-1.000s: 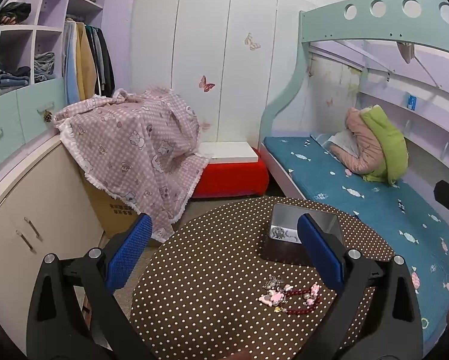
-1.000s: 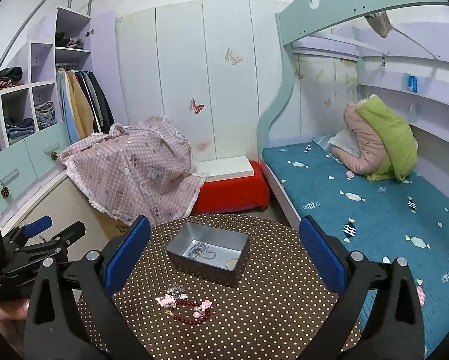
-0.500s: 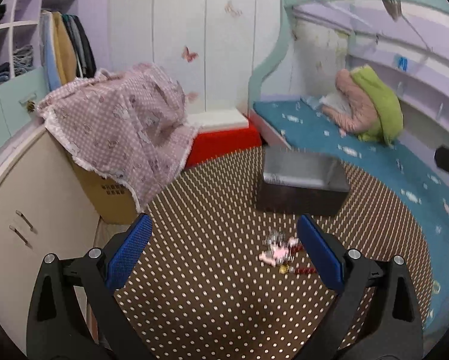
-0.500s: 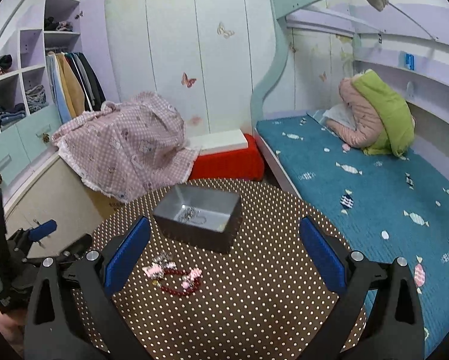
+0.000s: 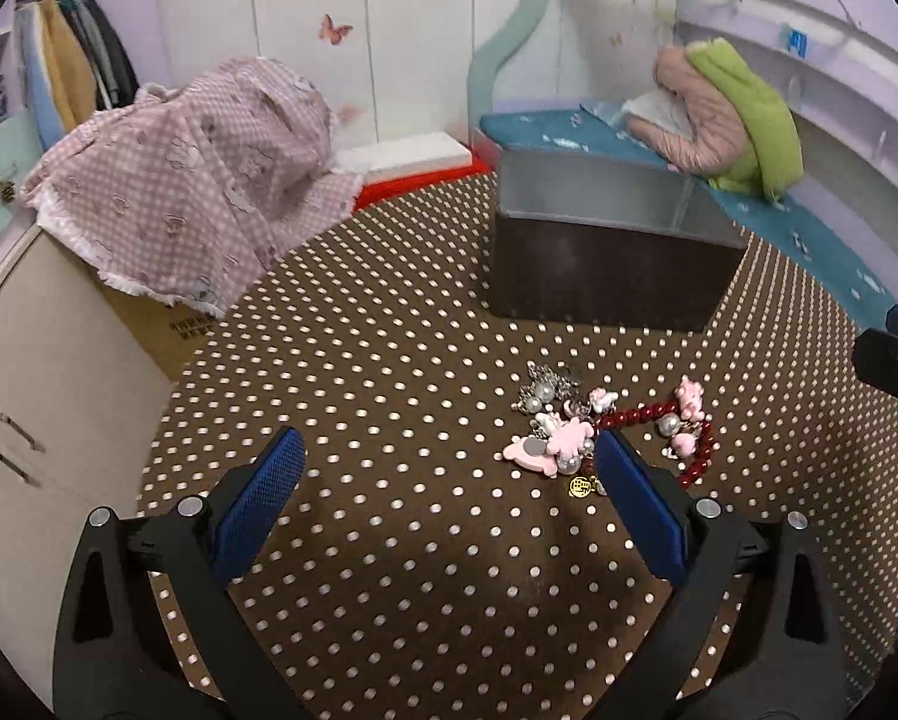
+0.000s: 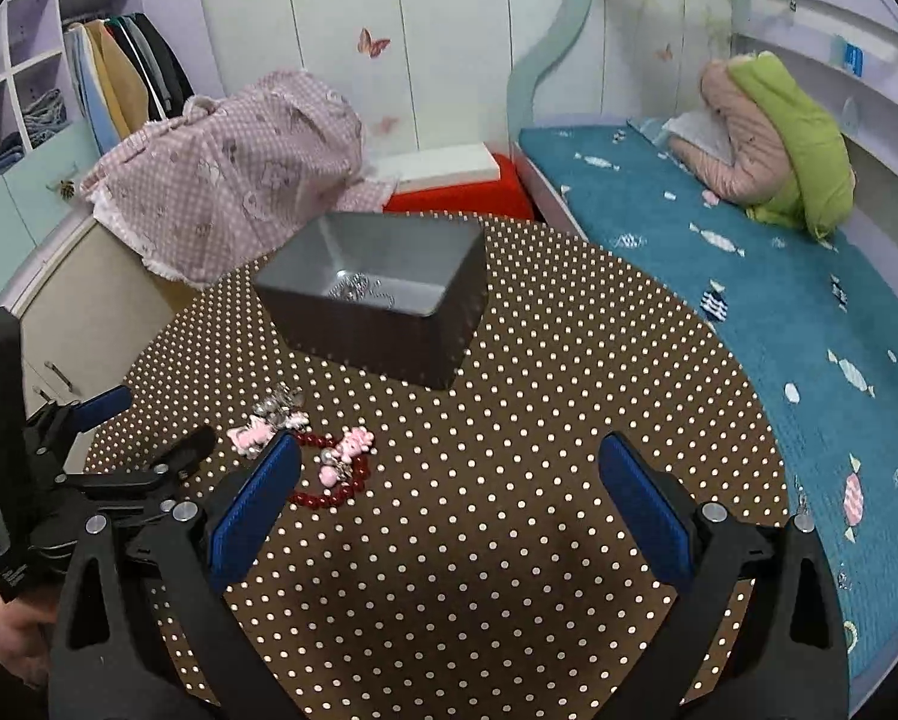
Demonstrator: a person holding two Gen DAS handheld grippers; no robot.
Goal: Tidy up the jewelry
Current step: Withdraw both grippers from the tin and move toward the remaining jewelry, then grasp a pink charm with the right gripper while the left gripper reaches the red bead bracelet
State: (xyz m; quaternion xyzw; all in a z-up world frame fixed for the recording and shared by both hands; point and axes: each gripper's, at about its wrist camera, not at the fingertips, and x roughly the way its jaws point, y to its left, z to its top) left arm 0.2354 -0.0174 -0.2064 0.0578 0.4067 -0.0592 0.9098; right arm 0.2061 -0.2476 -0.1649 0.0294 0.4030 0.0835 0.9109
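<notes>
A heap of jewelry lies on the brown polka-dot table: red beads, pink charms, pearls and a gold charm. My left gripper hangs open just above the table, its right finger beside the heap. Behind the heap stands a grey metal box. In the right wrist view the box holds a silver chain, and the jewelry heap lies by the left finger of my open right gripper. The left gripper shows at the left of that view.
A pink checked cloth covers a cabinet left of the table. A red and white bench stands behind it. A bed with a teal cover runs along the right. A hand holds the left gripper.
Both grippers have dropped and moved forward toward the table. The jewelry heap and the box now look much nearer. Nothing has been taken hold of.
</notes>
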